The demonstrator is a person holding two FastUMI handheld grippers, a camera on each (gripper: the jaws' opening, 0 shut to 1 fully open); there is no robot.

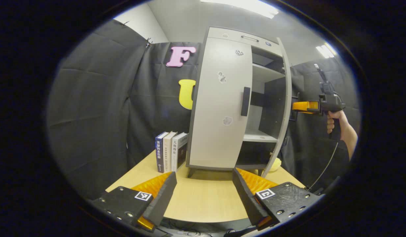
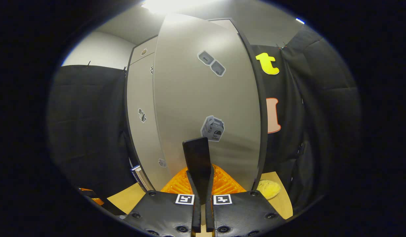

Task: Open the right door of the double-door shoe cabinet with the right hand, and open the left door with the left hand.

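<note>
Honestly, the left gripper [image 1: 203, 194] hangs back over the table [image 1: 203, 200] with its fingers spread wide, holding nothing — the left door [image 1: 219, 105] sits ahead of it, closed, its handle [image 1: 245, 101] up and a bit to the right. The right gripper [image 2: 199, 197] looks clamped narrow on the right door's handle [image 2: 197, 158], and that right door [image 2: 206, 98] is swung out. I'd say keep that pull following the hinge arc, no yanking sideways — then bring the left in square to its handle.

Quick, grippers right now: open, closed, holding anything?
Left gripper: open, holding nothing.
Right gripper: closed on the right door's handle.
</note>
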